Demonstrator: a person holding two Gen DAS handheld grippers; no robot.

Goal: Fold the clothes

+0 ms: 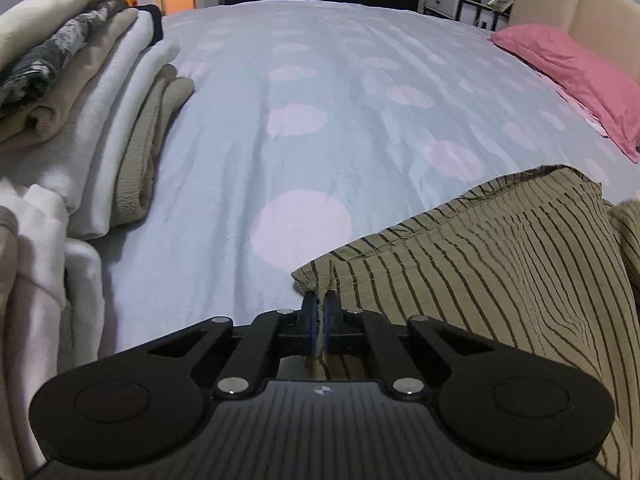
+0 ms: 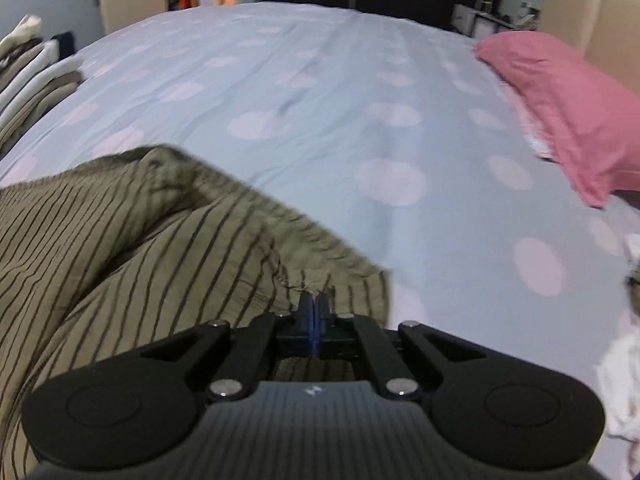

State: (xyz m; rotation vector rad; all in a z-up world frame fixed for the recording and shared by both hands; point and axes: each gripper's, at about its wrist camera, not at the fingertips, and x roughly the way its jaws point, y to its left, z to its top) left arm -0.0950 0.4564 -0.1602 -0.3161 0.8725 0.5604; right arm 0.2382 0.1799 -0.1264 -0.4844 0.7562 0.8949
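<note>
Striped olive cloth (image 1: pixel 500 264) lies on the bed (image 1: pixel 320 80), and both grippers are pinched onto its hem. In the left wrist view the left gripper (image 1: pixel 319 304) sits at 6 o'clock with its blue pads pressed together on the cloth's near left corner, a thin fold of fabric running down between them; the rest of the garment spreads away toward 3 o'clock. In the right wrist view the right gripper (image 2: pixel 315 300) is likewise clamped tight on the hem near the opposite corner, with the garment (image 2: pixel 140 248) bunched and rumpled toward 9 o'clock. The bedcover (image 2: pixel 340 92) is pale blue with pink dots. A stack of folded clothes (image 1: pixel 92 92) in white, beige and grey stands at 9 to 10 o'clock in the left view, well apart from the striped piece. A pink pillow (image 1: pixel 576 80) rests at 2 o'clock against the beige headboard (image 1: pixel 588 4).
</note>
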